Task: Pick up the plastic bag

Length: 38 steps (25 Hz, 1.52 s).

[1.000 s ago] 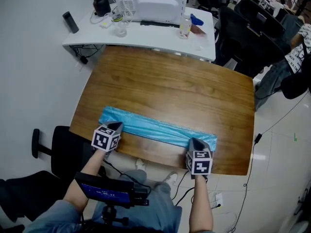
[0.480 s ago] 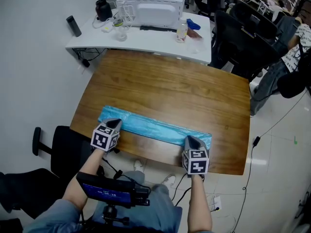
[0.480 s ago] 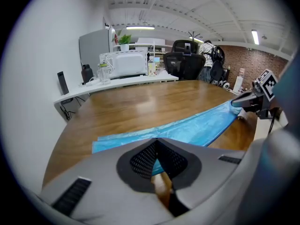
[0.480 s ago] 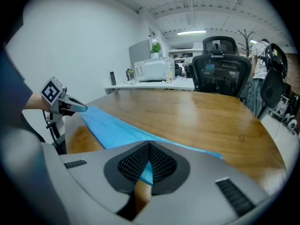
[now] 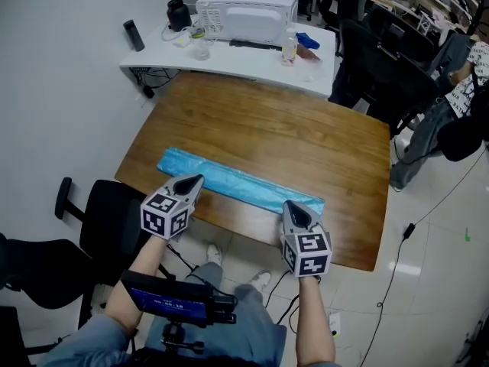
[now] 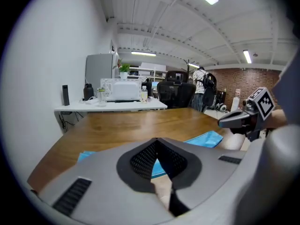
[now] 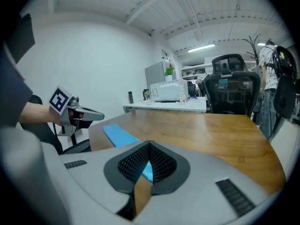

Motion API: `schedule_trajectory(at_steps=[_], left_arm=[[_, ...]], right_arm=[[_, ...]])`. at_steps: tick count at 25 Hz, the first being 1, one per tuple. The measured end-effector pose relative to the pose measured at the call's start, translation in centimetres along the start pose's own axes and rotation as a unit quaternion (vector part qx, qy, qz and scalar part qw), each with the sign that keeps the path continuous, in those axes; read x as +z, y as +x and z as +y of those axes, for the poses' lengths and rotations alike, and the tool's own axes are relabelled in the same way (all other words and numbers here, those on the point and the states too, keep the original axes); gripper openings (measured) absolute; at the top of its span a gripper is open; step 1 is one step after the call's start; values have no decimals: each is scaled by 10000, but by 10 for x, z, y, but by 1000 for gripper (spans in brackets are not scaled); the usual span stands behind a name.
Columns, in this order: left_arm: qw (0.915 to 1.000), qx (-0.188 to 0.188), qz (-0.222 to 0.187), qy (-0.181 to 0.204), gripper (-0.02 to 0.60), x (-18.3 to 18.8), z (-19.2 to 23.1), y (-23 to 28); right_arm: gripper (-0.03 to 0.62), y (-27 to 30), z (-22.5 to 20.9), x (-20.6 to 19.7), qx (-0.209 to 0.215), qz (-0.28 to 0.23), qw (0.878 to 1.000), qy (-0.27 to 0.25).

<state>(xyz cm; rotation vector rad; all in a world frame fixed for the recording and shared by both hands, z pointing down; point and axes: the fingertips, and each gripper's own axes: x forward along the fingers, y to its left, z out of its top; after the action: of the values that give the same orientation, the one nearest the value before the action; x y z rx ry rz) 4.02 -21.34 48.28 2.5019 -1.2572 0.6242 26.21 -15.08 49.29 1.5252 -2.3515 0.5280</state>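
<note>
Plastic bag (image 5: 241,183) is seen flat on the table (image 5: 290,128), not yet lifted. Left gripper (image 5: 194,181) and right gripper (image 5: 294,209) are clenched empty near its ends. Grasp and lift are left to be done.

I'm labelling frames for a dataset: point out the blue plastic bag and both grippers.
blue plastic bag (image 5: 237,182), head view, middle of its surface.
left gripper (image 5: 199,179), head view, at its fingertips.
right gripper (image 5: 290,205), head view, at its fingertips.

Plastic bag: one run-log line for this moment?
plastic bag: flat on wooden table | left tongs: shut, at left end | right tongs: shut, at right end
</note>
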Motion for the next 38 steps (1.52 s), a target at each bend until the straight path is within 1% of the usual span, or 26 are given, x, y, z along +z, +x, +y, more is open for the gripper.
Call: schedule_trajectory(at_steps=[2,5,7,10,13,16,19,22,25,29,32,38], left_arm=[[9996,-69,-283,-23,6,14,-15,-10],[9975,-251,-649,75,6,33,-37,-29],[9951,-402,-892,143,6,46,-49,-41],[9900,-636,-1230,278,6,63,-62,-62],[9847,-867,-1458,402,5,71,-70,-86],[9779,-1066,-1743,439,5,73,-73,-113],[9713,-1234,-1961,533,5,74,-76,-136],[9663,-1380,-2085,604,5,67,-81,-152],[9636,-1471,-2155,582,6,59,-82,-161],[9622,-1505,-2213,503,5,53,-85,-170],[9610,-1522,-2245,546,5,51,-85,-177],[9603,-1519,-2296,446,5,50,-82,-181]], right_arm=[[0,-10,6,10,67,-175,9998,-2],[0,-25,20,24,171,-458,9988,72],[0,-33,33,37,242,-677,9974,5],[0,-43,61,57,378,-1061,9936,-79],[0,-53,92,76,417,-1436,9888,-4],[0,-62,127,86,455,-1640,9854,-29],[0,-70,156,93,435,-1769,9831,-172],[0,-74,179,90,399,-1769,9829,-322],[0,-78,195,87,340,-1763,9829,-411],[0,-84,208,79,333,-1662,9845,-455],[0,-88,216,81,325,-1620,9854,-402],[0,-88,222,75,365,-1613,9850,-498]])
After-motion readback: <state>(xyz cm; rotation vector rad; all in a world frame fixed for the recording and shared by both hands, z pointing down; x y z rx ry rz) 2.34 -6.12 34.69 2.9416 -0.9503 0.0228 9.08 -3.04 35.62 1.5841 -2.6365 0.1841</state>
